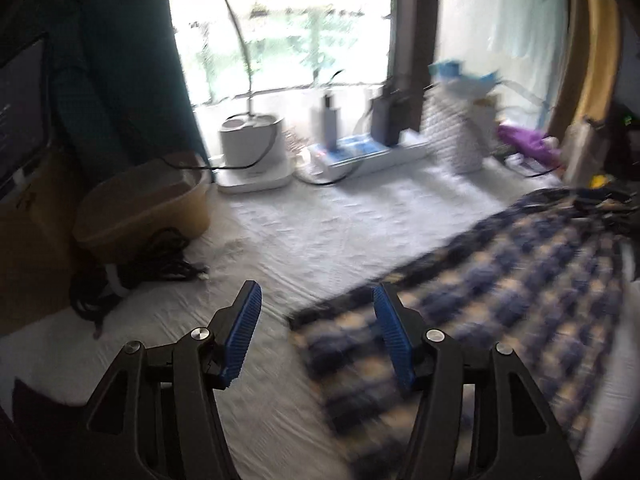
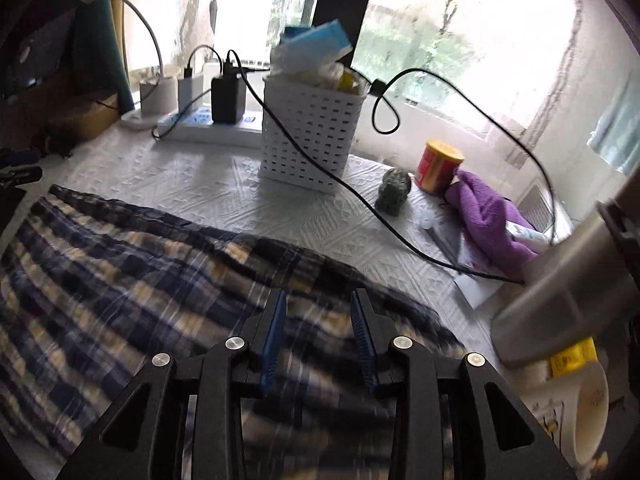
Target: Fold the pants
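The plaid pants (image 2: 132,280) lie spread across the white patterned cloth (image 2: 168,176) on the desk, blue, dark and cream checks running from the left side to the near right in the right wrist view. The right tongs (image 2: 319,336) hang right over the fabric with a narrow gap between the blue pads (image 2: 275,340); plaid shows through that gap, but I cannot tell whether the pads press on it. Over on the left wrist view, the left tongs (image 1: 316,336) stand wide with nothing between them, one pad (image 1: 394,338) over the near edge of the pants (image 1: 500,292), the other over bare cloth. Behind the pants, a white slotted basket (image 2: 312,136) stuffed with packets, a black cable (image 2: 400,236) trailing in front of it. A power strip (image 2: 208,126) with chargers sits by the window. To the right, a small green figure (image 2: 394,192), a red can (image 2: 438,168), a purple cloth (image 2: 488,216). Far left, a tan tub (image 1: 148,208) above coiled black cables (image 1: 132,276).
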### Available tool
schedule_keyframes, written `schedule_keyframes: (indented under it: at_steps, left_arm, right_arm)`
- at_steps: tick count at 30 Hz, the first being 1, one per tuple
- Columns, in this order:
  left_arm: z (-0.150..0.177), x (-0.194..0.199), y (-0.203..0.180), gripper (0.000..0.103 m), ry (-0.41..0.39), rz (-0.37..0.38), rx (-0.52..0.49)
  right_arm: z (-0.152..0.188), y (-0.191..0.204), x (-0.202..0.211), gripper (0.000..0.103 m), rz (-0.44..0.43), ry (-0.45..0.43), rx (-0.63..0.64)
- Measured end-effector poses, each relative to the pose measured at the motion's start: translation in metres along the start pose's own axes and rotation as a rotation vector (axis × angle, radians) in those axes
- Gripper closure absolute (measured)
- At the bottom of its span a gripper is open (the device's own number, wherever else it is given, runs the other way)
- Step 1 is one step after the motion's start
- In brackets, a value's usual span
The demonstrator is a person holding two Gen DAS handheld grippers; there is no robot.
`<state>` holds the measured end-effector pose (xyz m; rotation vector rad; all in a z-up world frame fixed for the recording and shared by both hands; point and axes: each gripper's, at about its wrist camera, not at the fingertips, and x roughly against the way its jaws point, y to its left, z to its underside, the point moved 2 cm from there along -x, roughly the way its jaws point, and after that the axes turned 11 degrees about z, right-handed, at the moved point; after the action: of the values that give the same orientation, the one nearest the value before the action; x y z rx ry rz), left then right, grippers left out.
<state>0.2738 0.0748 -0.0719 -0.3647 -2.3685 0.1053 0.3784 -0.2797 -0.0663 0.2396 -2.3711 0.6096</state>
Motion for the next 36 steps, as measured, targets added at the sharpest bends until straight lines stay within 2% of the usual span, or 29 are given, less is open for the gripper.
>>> schedule_keyframes:
  at_steps: [4, 9, 12, 13, 17, 19, 21, 23, 26, 28, 30, 31, 32, 33, 34, 36]
  left_arm:
    - [0.024, 0.013, -0.029, 0.044, 0.017, 0.070, -0.008]
    - [0.061, 0.003, -0.052, 0.044, 0.109, 0.109, -0.002]
    - [0.079, -0.010, -0.055, 0.044, 0.191, 0.022, -0.047]
    - [0.083, -0.011, -0.053, 0.042, 0.193, -0.014, -0.069]
    - [0.082, -0.007, -0.037, 0.041, 0.185, -0.028, -0.020]
    - [0.081, -0.001, -0.027, 0.041, 0.175, -0.065, 0.007]
    - [0.082, 0.009, -0.019, 0.041, 0.143, -0.070, 0.044]
    - [0.084, 0.024, -0.018, 0.041, 0.098, -0.055, 0.069]
    - [0.090, 0.050, -0.024, 0.041, 0.002, -0.097, 0.077]
    - [0.096, 0.066, -0.029, 0.041, -0.056, -0.096, 0.105]
    - [0.103, 0.076, -0.034, 0.041, -0.093, -0.079, 0.142]
    - [0.105, 0.079, -0.036, 0.041, -0.104, -0.069, 0.155]
    - [0.106, 0.081, -0.039, 0.041, -0.113, -0.057, 0.164]
    - [0.107, 0.083, -0.043, 0.041, -0.118, -0.049, 0.164]
    - [0.108, 0.085, -0.047, 0.041, -0.123, -0.044, 0.159]
    - [0.110, 0.087, -0.055, 0.041, -0.129, -0.045, 0.130]
  right_arm:
    - [0.026, -0.001, 0.008, 0.068, -0.022, 0.030, -0.016]
    - [0.062, -0.002, 0.004, 0.068, -0.026, 0.080, -0.071]
    - [0.079, -0.005, 0.008, 0.068, -0.045, 0.091, -0.111]
    - [0.084, -0.007, 0.010, 0.068, -0.050, 0.089, -0.121]
    - [0.098, -0.012, 0.020, 0.068, -0.047, 0.082, -0.142]
    - [0.105, -0.016, 0.025, 0.068, -0.042, 0.082, -0.161]
    - [0.110, -0.019, 0.032, 0.068, -0.034, 0.079, -0.177]
    - [0.115, -0.023, 0.039, 0.068, -0.033, 0.077, -0.202]
    - [0.124, -0.027, 0.056, 0.067, -0.022, 0.069, -0.254]
    - [0.129, -0.026, 0.073, 0.067, -0.006, 0.045, -0.275]
    - [0.135, -0.027, 0.087, 0.061, -0.001, 0.027, -0.311]
    - [0.139, -0.029, 0.093, 0.047, -0.001, 0.017, -0.336]
    - [0.142, -0.032, 0.098, 0.028, 0.000, 0.007, -0.360]
    - [0.146, -0.034, 0.103, 0.020, 0.000, -0.007, -0.395]
    - [0.148, -0.036, 0.106, 0.016, 0.000, -0.018, -0.415]
    - [0.153, -0.040, 0.106, 0.016, -0.002, -0.017, -0.450]
